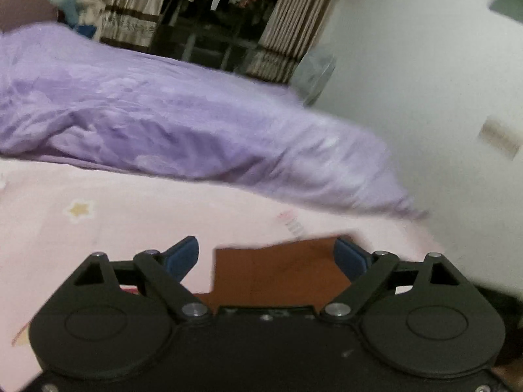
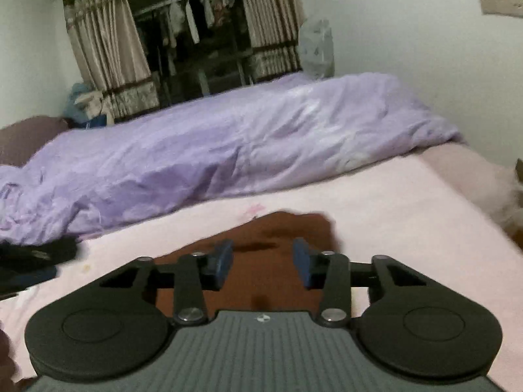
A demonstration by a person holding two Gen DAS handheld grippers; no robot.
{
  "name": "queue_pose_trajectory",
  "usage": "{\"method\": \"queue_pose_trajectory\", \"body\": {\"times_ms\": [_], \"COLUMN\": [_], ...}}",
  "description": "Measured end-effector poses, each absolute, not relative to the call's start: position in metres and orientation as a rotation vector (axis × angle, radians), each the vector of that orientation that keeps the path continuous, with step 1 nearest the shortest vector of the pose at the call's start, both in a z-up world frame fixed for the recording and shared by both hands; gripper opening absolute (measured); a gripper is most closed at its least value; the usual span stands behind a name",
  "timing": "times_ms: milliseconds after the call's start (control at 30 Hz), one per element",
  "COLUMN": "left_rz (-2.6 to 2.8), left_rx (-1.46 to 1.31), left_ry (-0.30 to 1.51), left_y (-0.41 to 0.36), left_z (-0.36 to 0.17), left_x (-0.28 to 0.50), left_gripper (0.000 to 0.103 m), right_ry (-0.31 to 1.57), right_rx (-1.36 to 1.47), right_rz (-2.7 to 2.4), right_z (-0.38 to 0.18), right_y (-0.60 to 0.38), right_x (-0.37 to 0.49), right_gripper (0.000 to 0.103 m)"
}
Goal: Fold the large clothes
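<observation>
Two grippers: both hover low over the brown garment [image 2: 281, 248] on the pink sheet [image 2: 392, 202].
Left gripper [image 1: 266, 256]: jaws wide, empty, placed to take a near edge.
Right gripper [image 2: 263, 261]: jaws half apart, gripping nothing.

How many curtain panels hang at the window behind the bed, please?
2: a left curtain panel and a right curtain panel, one at each side of the dark window. Others may be hidden.

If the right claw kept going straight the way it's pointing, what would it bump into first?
Most likely the brown garment lying on the pink bedsheet. The right claw points down at it, fingers apart with nothing between them. Depth is hard to judge.
</observation>
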State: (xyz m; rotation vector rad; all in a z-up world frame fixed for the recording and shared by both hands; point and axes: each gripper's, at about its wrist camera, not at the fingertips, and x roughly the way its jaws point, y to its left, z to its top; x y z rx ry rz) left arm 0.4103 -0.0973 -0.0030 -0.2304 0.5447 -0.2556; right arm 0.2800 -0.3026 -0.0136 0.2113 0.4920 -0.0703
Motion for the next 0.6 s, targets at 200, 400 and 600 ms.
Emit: {"method": "queue_pose_trajectory", "body": {"times_ms": [200,400,600], "left_rz": [-0.219,-0.155,-0.233], "left_rx": [-0.327,-0.151,-0.078], "left_ry": [0.644,0.662,0.68], "left_y": [-0.067,-0.078,-0.084], "left_z": [-0.084,-0.049,-0.015], "left_x": [0.411,0.38,0.306], "left_gripper": [0.096,0.094,0.094], "right_ry": [0.591,0.56,0.501], "right_rx": [0.17,0.141,0.16], "right_rz": [-0.107,-0.087,-0.047], "right_z": [-0.075,-0.038,-0.007], "right_y": [-0.298,-0.291,-0.283], "right_x": [0.306,0.268,0.186], "right_gripper": [0.05,0.052,0.057]}}
